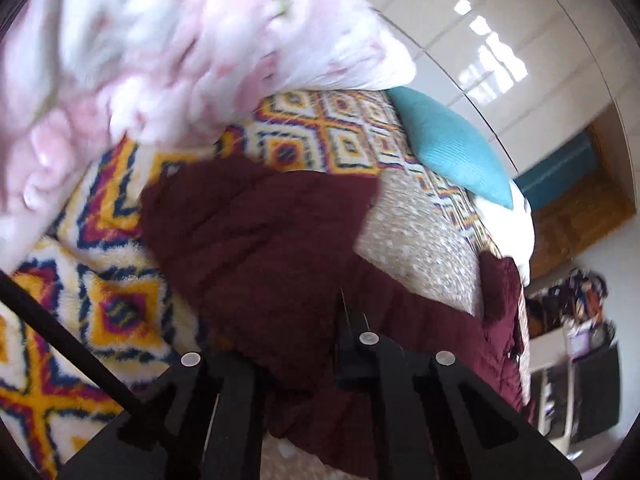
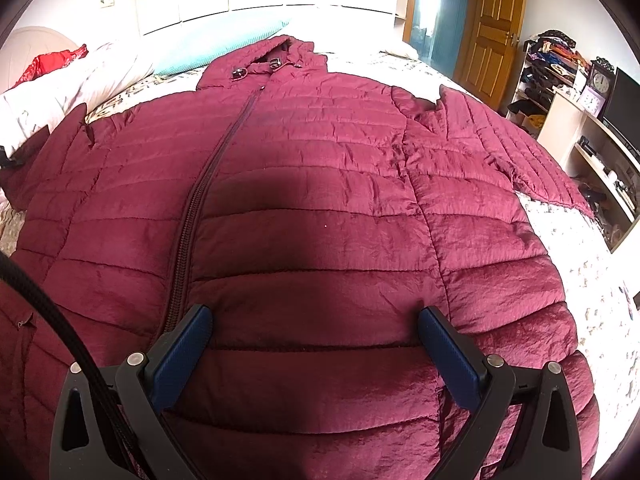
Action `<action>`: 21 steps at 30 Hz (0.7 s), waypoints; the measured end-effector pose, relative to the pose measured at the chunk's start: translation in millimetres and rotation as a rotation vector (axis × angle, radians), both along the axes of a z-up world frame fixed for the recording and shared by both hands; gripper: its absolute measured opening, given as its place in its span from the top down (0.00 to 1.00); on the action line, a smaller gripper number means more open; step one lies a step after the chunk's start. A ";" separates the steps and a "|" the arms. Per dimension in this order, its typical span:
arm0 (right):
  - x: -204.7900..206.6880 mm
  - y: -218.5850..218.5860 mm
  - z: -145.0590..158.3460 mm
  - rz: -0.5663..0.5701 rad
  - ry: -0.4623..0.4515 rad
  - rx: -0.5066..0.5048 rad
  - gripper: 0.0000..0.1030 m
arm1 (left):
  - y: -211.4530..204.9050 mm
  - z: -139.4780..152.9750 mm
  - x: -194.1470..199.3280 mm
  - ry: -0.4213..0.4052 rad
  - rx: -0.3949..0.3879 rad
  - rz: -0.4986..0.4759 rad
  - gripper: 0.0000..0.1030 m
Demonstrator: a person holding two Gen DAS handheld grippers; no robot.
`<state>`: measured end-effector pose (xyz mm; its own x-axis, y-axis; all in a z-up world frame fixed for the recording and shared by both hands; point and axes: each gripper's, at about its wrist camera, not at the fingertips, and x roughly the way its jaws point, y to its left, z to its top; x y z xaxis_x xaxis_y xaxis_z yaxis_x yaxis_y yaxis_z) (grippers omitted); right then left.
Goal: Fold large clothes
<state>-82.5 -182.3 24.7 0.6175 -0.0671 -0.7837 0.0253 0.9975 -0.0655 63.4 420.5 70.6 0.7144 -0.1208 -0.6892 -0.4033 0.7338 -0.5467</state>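
Note:
A large maroon quilted jacket [image 2: 320, 184] lies spread front-up on the bed, zipped, hood at the far end, both sleeves out to the sides. My right gripper [image 2: 314, 328] is open, its blue pads [image 2: 192, 344] just above the jacket's lower front. In the left wrist view my left gripper [image 1: 296, 344] is shut on a fold of the maroon jacket's sleeve [image 1: 256, 232], which bunches between and over the black fingers [image 1: 360, 344]. The fingertips are hidden by the cloth.
A bright diamond-patterned fleece blanket [image 1: 120, 240] and a pink-white quilt [image 1: 140, 40] lie by the left gripper. A teal pillow [image 1: 452, 144] sits at the bed's far side. Shelves, a clock and a wooden door [image 2: 496, 28] stand right of the bed.

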 end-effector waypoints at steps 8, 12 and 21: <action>-2.1 -4.5 1.4 0.002 -0.006 0.031 0.00 | -156.1 108.8 -30.4 -0.169 0.119 -0.299 0.94; -8.2 -15.4 8.4 0.002 -0.038 0.114 0.01 | -260.0 127.3 -36.4 -0.226 0.110 -0.482 0.93; -59.3 -109.6 57.1 -0.148 -0.177 0.296 0.05 | -429.2 64.7 -40.2 -0.056 0.227 -0.658 0.54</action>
